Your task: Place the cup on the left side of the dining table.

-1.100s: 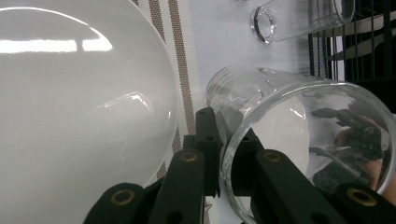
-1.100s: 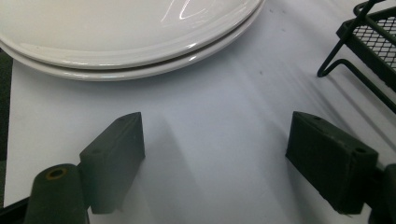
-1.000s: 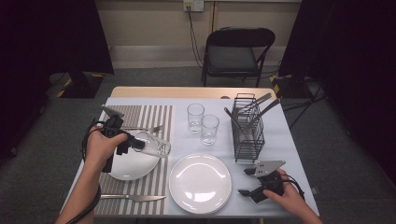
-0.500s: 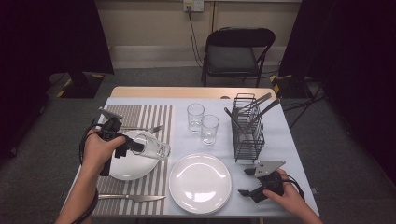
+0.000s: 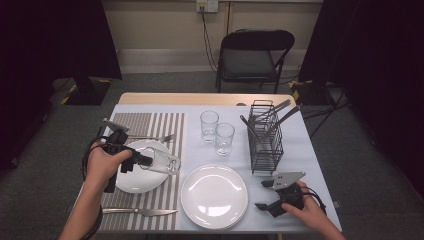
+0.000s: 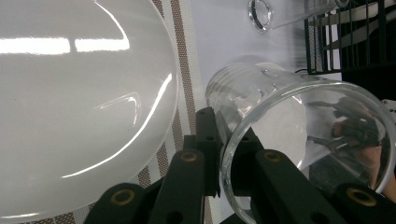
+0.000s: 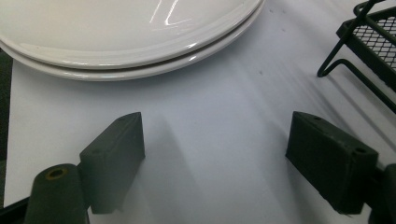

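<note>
The left gripper [image 5: 141,161] clamps the rim of a clear drinking glass [image 5: 164,162], held tipped on its side over the small white plate [image 5: 131,180]'s right edge; right of that plate, beyond the large dinner plate [image 5: 214,196], the right gripper [image 5: 264,195] rests wide open, holding nothing

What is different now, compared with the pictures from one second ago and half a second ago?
The left gripper keeps its grip on the rim of the glass, lying on its side, and has carried it slightly toward the near edge, over the right edge of the small plate. Nothing was let go. The right gripper rests open on the table as before; the large plate, two upright glasses, rack and cutlery stayed put.
</note>
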